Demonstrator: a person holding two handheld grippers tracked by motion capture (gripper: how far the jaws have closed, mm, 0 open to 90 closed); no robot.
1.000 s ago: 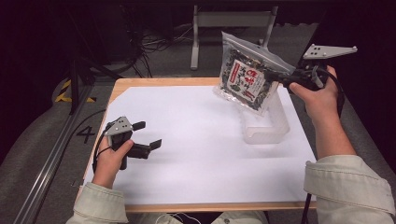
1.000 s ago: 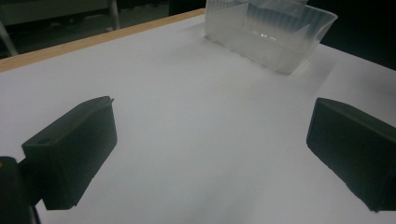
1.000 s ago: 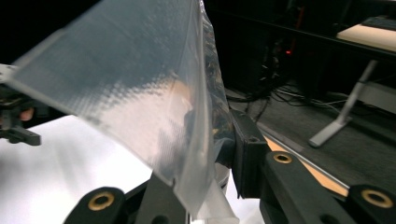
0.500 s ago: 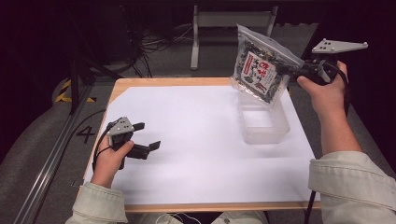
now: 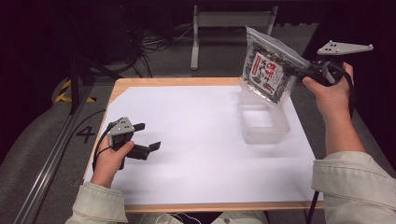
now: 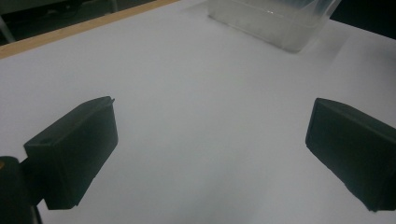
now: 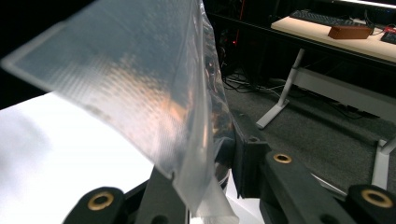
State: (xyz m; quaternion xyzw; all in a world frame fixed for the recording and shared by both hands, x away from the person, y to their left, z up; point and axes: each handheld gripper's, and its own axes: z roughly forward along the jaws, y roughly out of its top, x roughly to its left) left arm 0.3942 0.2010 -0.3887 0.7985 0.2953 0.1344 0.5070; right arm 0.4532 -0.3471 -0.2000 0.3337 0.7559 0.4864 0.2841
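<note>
Here, two grippers, one tub and one bag are present. The left gripper rests low over the white sheet, jaws apart and empty. The clear tub stands right of centre on the sheet, with nothing visible inside. The right gripper is clamped on the edge of the bag, holding it raised above the tub's far end.

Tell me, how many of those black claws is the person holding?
2. The left claw rests low over the white sheet, jaws apart and empty. The right claw is raised at the far right, clamped on a bag above a clear tub.
</note>
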